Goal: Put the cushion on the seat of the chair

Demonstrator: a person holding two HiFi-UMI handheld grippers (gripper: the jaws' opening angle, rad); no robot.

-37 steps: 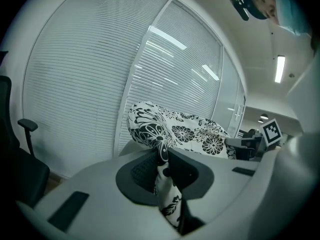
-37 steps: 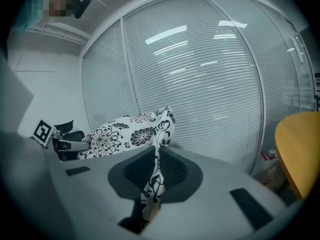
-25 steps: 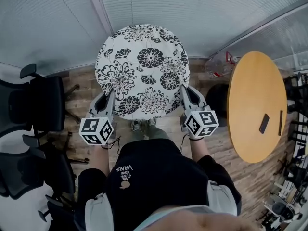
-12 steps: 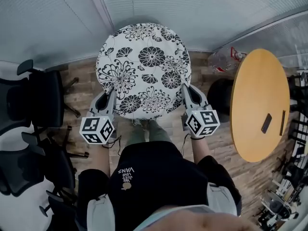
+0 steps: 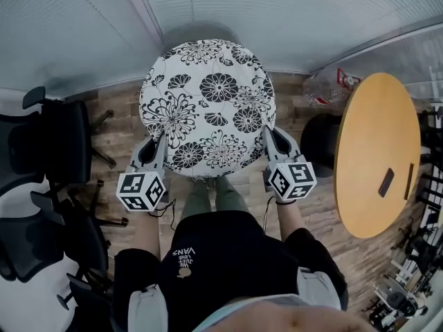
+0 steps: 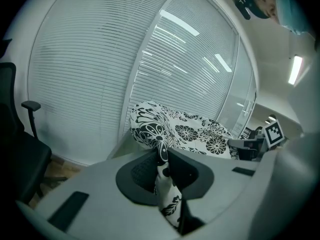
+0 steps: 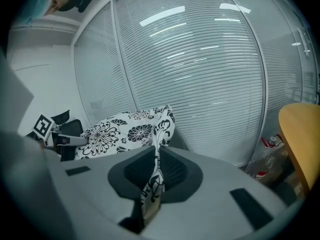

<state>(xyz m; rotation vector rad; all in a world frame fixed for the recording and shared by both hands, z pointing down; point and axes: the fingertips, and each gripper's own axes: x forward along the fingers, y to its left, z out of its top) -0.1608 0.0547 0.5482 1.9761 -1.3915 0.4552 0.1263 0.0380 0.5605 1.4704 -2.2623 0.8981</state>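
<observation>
A round white cushion [image 5: 208, 102] with black flower print hangs level in front of me, held at its near edge on both sides. My left gripper [image 5: 158, 147] is shut on the cushion's left hem, which shows as pinched fabric between the pads in the left gripper view [image 6: 161, 149]. My right gripper [image 5: 268, 138] is shut on the right hem, a thin fold standing between its pads [image 7: 156, 151]. The cushion [image 6: 195, 131] [image 7: 120, 129] stretches between the two grippers. Whatever lies under it is hidden in the head view.
A round wooden table [image 5: 377, 154] with a small dark object [image 5: 386, 182] stands at the right. Black office chairs [image 5: 55, 151] crowd the left. A glass wall with blinds [image 5: 291, 12] runs behind the cushion, with a clear plastic bag [image 5: 329, 88] at its foot.
Both grippers keep their hold on the cushion in the same place. Only the head view has shifted a little.
</observation>
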